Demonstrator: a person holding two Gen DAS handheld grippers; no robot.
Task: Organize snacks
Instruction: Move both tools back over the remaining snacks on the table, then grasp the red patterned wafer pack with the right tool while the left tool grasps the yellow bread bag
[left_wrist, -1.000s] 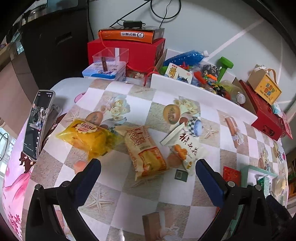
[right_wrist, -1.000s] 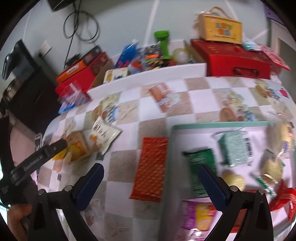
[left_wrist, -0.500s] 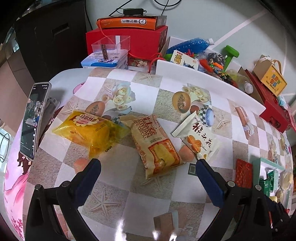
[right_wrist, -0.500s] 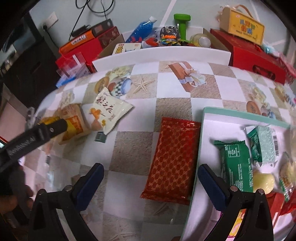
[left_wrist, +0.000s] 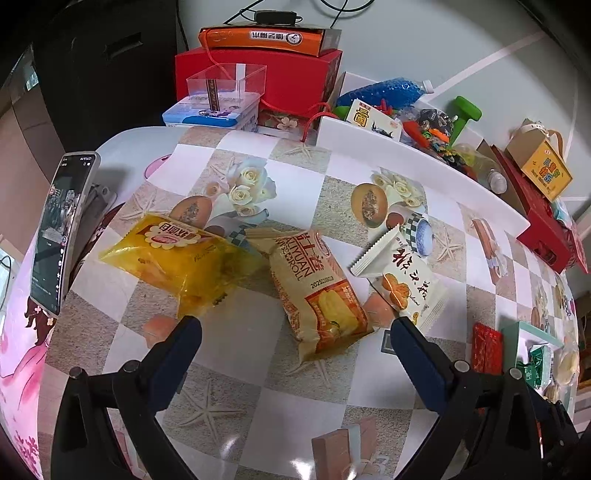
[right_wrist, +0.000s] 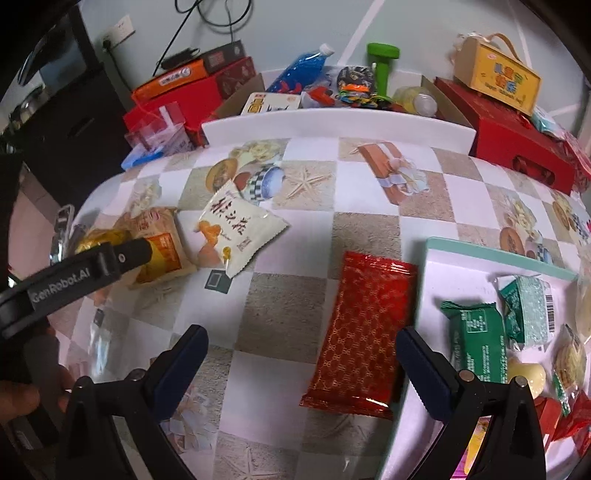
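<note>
Three snacks lie on the checkered tablecloth in the left wrist view: a yellow bag (left_wrist: 181, 258), a tan roll pack (left_wrist: 314, 291) and a white cookie pack (left_wrist: 402, 277). My left gripper (left_wrist: 291, 339) hovers open just short of the tan pack, nothing between its fingers. In the right wrist view a red wafer pack (right_wrist: 365, 332) lies beside a white tray (right_wrist: 461, 266) with a mint rim, which holds green packets (right_wrist: 480, 339) and several other snacks. My right gripper (right_wrist: 299, 350) is open, its right finger near the red pack's edge. The left gripper's body (right_wrist: 85, 273) shows at left there.
A phone (left_wrist: 61, 229) leans at the table's left edge. Red gift boxes (left_wrist: 258, 77), an orange box, a clear plastic box, a blue bottle (left_wrist: 380, 92), a green dumbbell (right_wrist: 382, 62) and a yellow carton (right_wrist: 495, 81) crowd the back behind a white ledge. A hand (right_wrist: 18, 395) holds the left tool.
Both grippers have moved forward and lower over the table. The tan pack now sits closer between the left fingers, and the red pack closer to the right ones. Jaws stayed open.
</note>
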